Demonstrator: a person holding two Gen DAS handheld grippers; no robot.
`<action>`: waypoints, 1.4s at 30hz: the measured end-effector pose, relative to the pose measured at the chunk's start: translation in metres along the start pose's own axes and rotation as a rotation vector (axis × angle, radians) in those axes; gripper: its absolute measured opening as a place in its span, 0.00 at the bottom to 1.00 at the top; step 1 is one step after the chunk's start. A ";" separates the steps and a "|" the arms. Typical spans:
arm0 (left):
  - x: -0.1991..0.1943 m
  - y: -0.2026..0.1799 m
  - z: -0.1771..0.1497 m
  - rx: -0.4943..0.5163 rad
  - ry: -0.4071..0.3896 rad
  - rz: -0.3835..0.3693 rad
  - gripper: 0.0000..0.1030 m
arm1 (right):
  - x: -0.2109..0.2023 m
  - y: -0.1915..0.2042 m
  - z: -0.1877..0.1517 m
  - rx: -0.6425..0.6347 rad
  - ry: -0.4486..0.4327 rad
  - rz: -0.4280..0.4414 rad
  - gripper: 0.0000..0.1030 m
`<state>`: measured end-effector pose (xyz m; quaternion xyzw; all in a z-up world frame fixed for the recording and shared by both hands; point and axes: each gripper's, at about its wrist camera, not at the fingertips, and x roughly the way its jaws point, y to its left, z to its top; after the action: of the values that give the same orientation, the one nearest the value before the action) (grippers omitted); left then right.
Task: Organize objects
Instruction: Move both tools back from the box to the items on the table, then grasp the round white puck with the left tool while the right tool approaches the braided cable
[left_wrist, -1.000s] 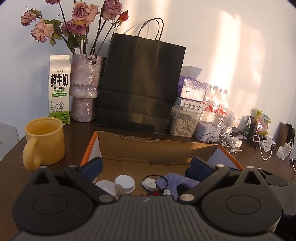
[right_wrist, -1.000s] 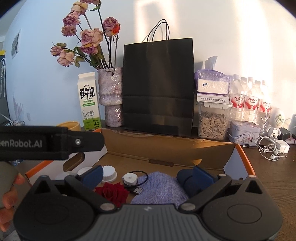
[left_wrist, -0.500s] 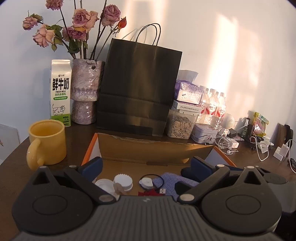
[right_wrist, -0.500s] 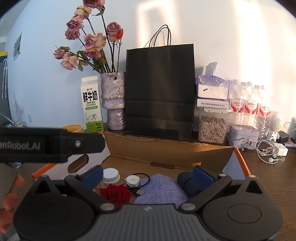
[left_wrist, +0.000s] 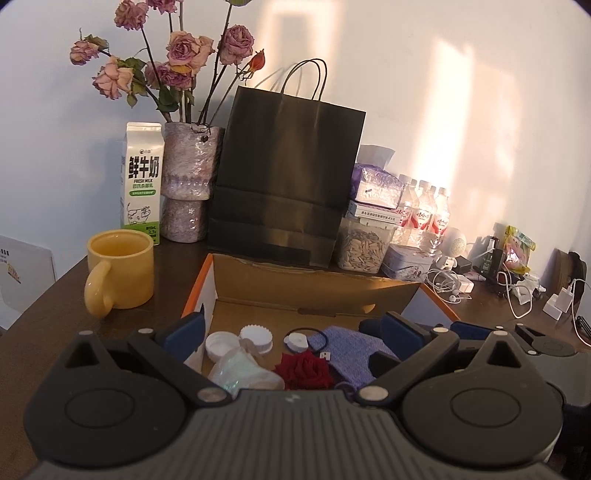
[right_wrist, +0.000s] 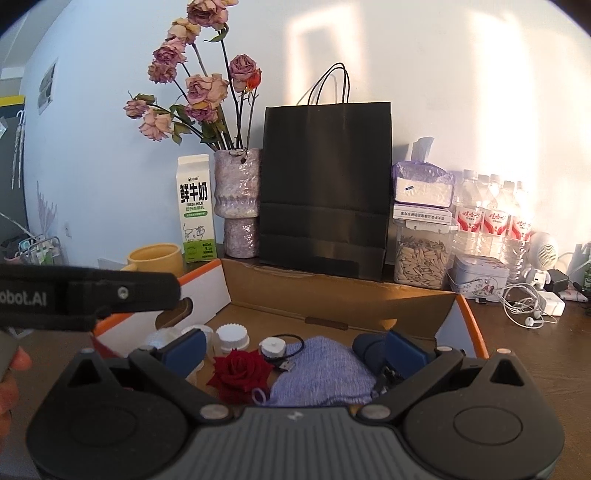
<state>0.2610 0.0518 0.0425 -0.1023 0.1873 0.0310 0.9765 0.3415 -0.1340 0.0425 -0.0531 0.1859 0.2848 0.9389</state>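
An open cardboard box with orange edges sits in front of me on the dark table. Inside lie a red rose, a lavender knit pouch, white screw caps, a white round charger with black cable, a clear plastic piece and a dark blue object. My left gripper hangs open above the box's near side. My right gripper is open too, over the rose and pouch. Neither holds anything.
A yellow mug stands left of the box. Behind it are a milk carton, a vase of dried roses, a black paper bag, a seed jar, water bottles, a tin and tangled chargers.
Both grippers have drawn back and tilted down, so more of the box's contents show. The rose and clear plastic piece now appear in the left wrist view.
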 end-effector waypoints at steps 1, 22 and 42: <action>-0.003 0.000 -0.001 -0.001 0.002 0.002 1.00 | -0.003 0.000 -0.001 0.000 0.002 0.000 1.00; -0.076 0.003 -0.051 0.040 0.065 0.024 1.00 | -0.084 0.003 -0.051 -0.056 0.073 0.026 1.00; -0.105 -0.002 -0.112 0.071 0.212 -0.022 1.00 | -0.105 0.018 -0.098 -0.077 0.184 0.064 1.00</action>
<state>0.1231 0.0242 -0.0199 -0.0726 0.2895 0.0026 0.9544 0.2202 -0.1933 -0.0081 -0.1093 0.2618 0.3153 0.9056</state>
